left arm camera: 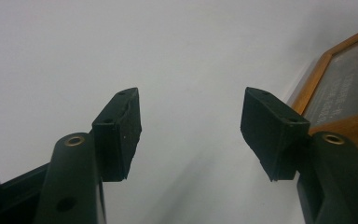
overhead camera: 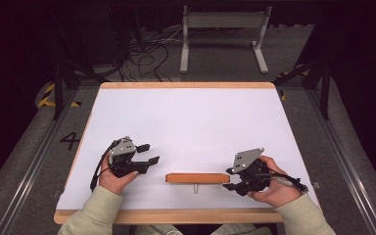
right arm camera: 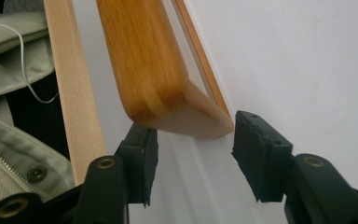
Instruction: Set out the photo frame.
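Flat wooden-framed board (overhead camera: 197,177) stands on edge near front edge of white table (overhead camera: 191,117), long axis running left-right, ends pointing at both grippers. Right gripper (overhead camera: 231,178) at its right end, jaws apart, pads not pressing wood. Left gripper (overhead camera: 148,153) jaws wide apart, holding nothing, just left of board.

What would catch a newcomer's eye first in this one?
The wooden picture frame stands upright near the front edge of the white table, between the two hands. The right gripper sits right at the frame's end, jaws open on either side of its corner, pads not pressing it as far as I can tell. The left gripper waits to the frame's left, jaws wide open over bare table.
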Motion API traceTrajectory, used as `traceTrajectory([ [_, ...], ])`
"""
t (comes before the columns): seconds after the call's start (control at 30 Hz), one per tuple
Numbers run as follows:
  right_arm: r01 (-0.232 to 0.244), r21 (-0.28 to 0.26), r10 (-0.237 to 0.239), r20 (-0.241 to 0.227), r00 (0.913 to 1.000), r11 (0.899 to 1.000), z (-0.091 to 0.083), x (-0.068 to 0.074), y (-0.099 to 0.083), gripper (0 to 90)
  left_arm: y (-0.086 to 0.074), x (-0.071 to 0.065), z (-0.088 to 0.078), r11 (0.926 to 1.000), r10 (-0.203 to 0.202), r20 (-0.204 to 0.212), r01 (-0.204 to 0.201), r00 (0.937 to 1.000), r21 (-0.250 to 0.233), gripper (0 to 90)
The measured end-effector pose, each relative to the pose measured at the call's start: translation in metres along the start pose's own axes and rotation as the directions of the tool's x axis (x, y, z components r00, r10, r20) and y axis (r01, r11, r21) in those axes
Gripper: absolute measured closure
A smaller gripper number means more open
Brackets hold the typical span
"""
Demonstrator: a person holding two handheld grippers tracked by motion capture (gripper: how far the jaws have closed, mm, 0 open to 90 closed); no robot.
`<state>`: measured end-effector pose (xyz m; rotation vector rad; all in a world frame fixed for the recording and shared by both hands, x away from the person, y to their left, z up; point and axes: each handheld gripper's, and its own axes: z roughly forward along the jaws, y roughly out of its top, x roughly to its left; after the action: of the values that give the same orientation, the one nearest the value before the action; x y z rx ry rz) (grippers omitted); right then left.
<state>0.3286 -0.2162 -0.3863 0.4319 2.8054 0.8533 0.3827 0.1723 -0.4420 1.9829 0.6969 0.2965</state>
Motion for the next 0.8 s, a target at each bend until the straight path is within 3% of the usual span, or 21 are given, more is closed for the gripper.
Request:
traceTrajectory([
  [0.17,-0.010,0.040,0.010,0.005,0.9999,0.999,0.001,-0.001,-0.003,58.3,0.000,0.001,0.000,1.0000,0.002,-0.005,-0.002,1.0000,-0.002,38.6],
  [0.27,-0.008,0.065,0.007,0.001,1.0000,0.998,0.002,-0.002,-0.005,69.7,0.000,0.001,0.000,1.0000,0.002,-0.005,-0.002,1.0000,0.001,38.6],
  [0.6,0.012,0.118,-0.003,-0.077,0.9971,0.993,0.010,-0.002,-0.010,89.5,0.000,0.001,-0.001,1.0000,-0.004,-0.007,0.004,1.0000,-0.001,38.5],
  [0.8,0.024,0.110,-0.012,-0.106,0.9942,0.994,0.020,-0.003,-0.012,90.0,0.000,0.001,0.000,1.0000,-0.001,-0.007,0.001,1.0000,0.005,38.6],
])
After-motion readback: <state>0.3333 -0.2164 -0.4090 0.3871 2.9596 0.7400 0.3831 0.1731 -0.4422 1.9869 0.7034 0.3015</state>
